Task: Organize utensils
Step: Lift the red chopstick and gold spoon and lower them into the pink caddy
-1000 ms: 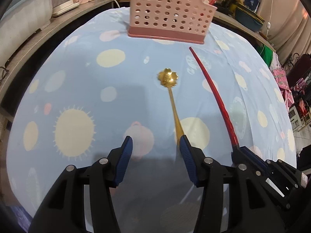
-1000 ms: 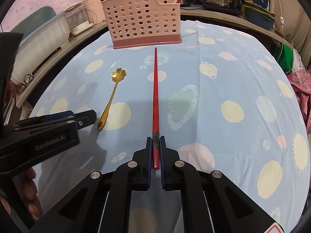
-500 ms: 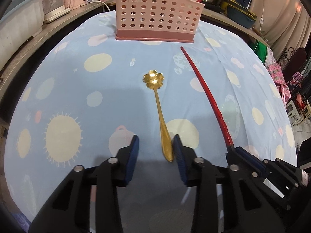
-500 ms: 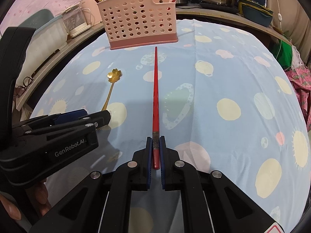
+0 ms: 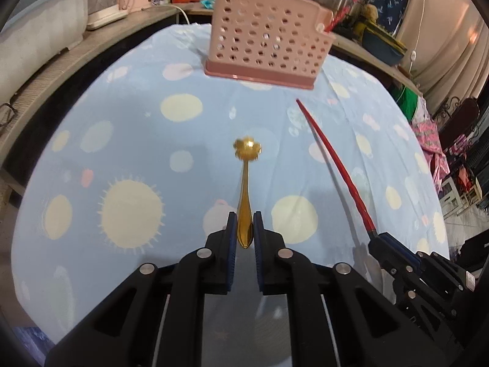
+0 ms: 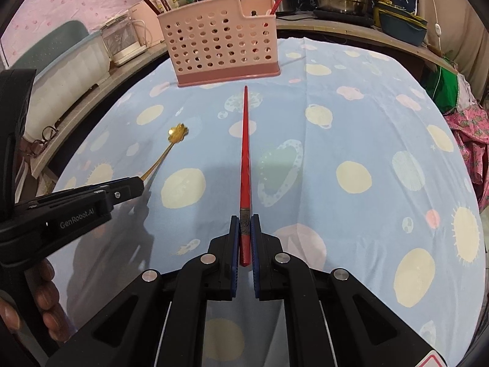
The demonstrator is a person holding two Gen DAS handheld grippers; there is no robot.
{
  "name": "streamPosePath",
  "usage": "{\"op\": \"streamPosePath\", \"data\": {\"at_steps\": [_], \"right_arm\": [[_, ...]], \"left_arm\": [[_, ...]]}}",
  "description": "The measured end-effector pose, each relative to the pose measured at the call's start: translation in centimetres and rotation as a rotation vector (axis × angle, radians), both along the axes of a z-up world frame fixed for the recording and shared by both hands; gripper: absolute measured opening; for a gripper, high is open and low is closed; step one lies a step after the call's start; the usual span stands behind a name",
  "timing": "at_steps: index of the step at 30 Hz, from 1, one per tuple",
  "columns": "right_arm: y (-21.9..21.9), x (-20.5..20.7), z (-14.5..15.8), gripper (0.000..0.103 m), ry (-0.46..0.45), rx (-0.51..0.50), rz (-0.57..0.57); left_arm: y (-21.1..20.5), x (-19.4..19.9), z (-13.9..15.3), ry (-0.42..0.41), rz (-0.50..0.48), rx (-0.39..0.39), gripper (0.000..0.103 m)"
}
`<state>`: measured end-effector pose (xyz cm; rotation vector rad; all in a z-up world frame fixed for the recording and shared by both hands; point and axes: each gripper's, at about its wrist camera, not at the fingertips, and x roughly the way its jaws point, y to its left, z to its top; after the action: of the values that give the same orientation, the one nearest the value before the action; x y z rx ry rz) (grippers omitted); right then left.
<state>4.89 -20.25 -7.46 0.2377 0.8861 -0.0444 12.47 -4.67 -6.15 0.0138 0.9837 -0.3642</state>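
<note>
blue cloth printed with suns, planets and pale dots covers the tabletop point(image 5: 128, 159), and a pink perforated utensil basket point(image 5: 266, 46) stands at its far end, with red and brown chopsticks already poking up out of it (seen best from the right wrist view). cluttered counters with steel pots and a white appliance run behind the basket.

on the near side of the basket, the left hand-held gripper point(image 5: 244, 235) has its blue-padded jaws drawn narrow around the tail of a gold spoon point(image 5: 246, 189). the spoon's handle runs straight out from between the pads toward the basket, and its flower-shaped bowl sits about halfway between gripper and basket. whether the bowl is off the cloth cannot be told; it looks slightly blurred.

to the right of the spoon, the right hand-held gripper point(image 6: 244, 241) is clamped on the thick end of a red chopstick point(image 6: 244, 153). the chopstick points straight ahead from the pads, its thin tip stopping just short of the basket's dark pink base, near the basket's right half.

both grippers sit side by side at the end of the tabletop farthest from the basket, near each other but apart.
</note>
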Motion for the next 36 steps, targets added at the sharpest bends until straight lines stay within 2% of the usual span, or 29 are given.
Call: {"op": "streamPosePath", "data": {"at_steps": [7, 8, 9, 23, 36], "right_arm": [[-1.0, -0.9, 3.8, 0.007, -0.091, 0.023, -0.022], [-1.1, -0.9, 4.5, 0.007, -0.107, 0.027, -0.024], [-1.3, -0.9, 5.2, 0.007, -0.123, 0.032, -0.027], [-3.4, 0.8, 12.4, 0.007, -0.266, 0.081, -0.042], [-6.6, 5.2, 19.1, 0.007, -0.419, 0.084, -0.07]], "left_arm": [[1.6, 0.1, 4.1, -0.083, 0.04, -0.037, 0.008], [1.7, 0.1, 4.6, -0.092, 0.044, -0.043, 0.002], [1.9, 0.3, 5.0, -0.099, 0.046, -0.046, 0.001], [1.7, 2.1, 9.4, -0.165, 0.038, -0.042, 0.001], [-0.1, 6.3, 17.3, -0.315, 0.011, -0.06, 0.001]]}}
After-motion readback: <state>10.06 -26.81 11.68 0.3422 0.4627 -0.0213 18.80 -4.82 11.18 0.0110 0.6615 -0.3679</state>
